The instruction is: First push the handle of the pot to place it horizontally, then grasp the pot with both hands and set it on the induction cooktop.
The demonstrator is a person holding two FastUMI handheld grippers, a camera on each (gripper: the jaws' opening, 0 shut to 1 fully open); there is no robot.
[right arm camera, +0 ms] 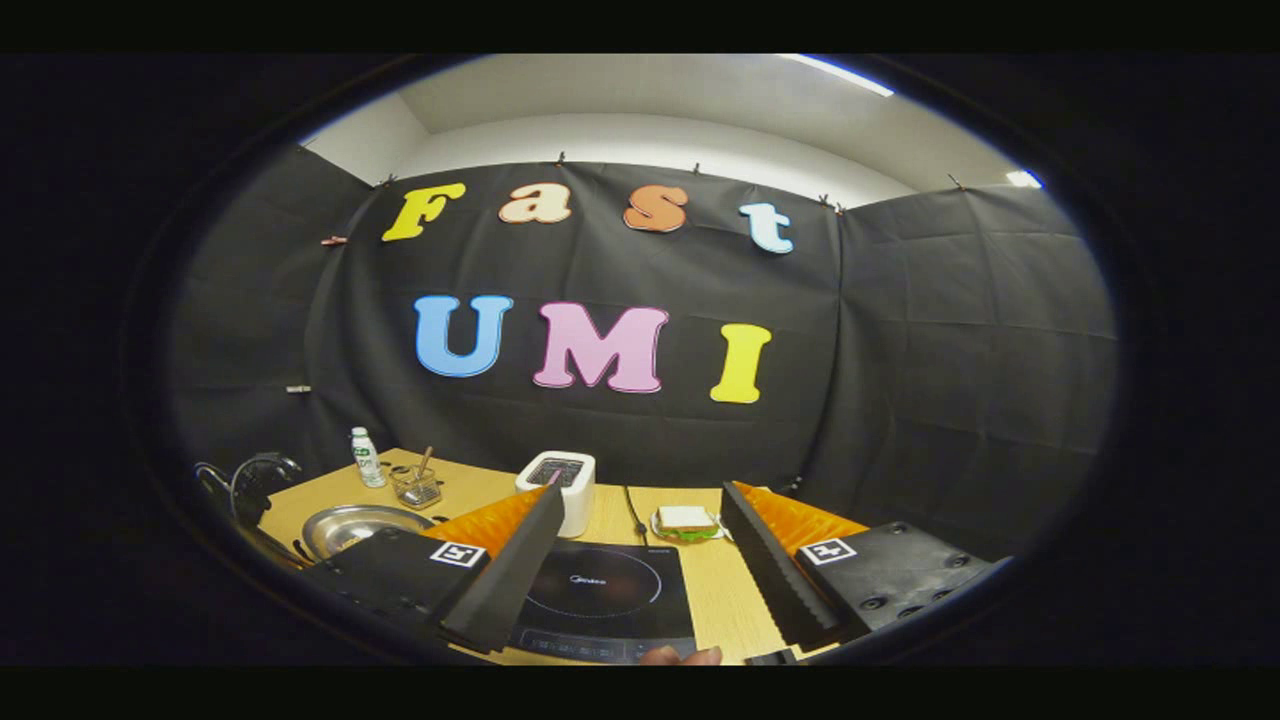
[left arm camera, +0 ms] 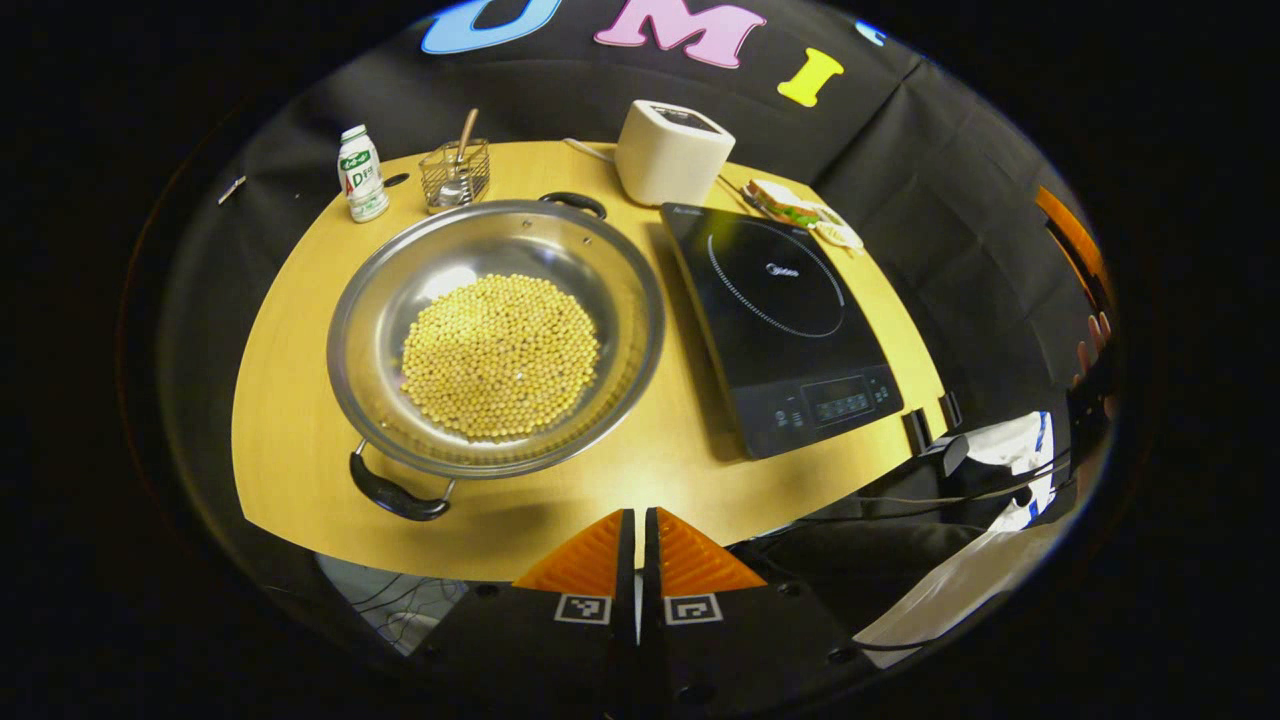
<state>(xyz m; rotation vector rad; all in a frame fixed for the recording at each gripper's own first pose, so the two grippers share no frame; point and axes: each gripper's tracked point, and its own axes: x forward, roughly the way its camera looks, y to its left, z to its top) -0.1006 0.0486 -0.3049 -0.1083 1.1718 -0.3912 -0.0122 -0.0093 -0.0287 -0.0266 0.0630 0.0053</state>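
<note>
A wide steel pot [left arm camera: 497, 335] full of yellow beans sits on the wooden table [left arm camera: 300, 420], left of the black induction cooktop [left arm camera: 775, 320]. One black handle [left arm camera: 395, 492] points to the near left, the other handle [left arm camera: 573, 202] to the far right. My left gripper [left arm camera: 638, 545] hovers shut over the table's near edge, apart from the pot. In the right gripper view my right gripper [right arm camera: 640, 550] stands open above the cooktop [right arm camera: 600, 590], with the pot [right arm camera: 360, 527] at the far left.
A white toaster [left arm camera: 668, 152], a sandwich on a plate [left arm camera: 800, 212], a wire basket with a spoon [left arm camera: 455, 172] and a small bottle [left arm camera: 362, 174] line the table's far edge. Cables [left arm camera: 960, 490] hang off the near right corner.
</note>
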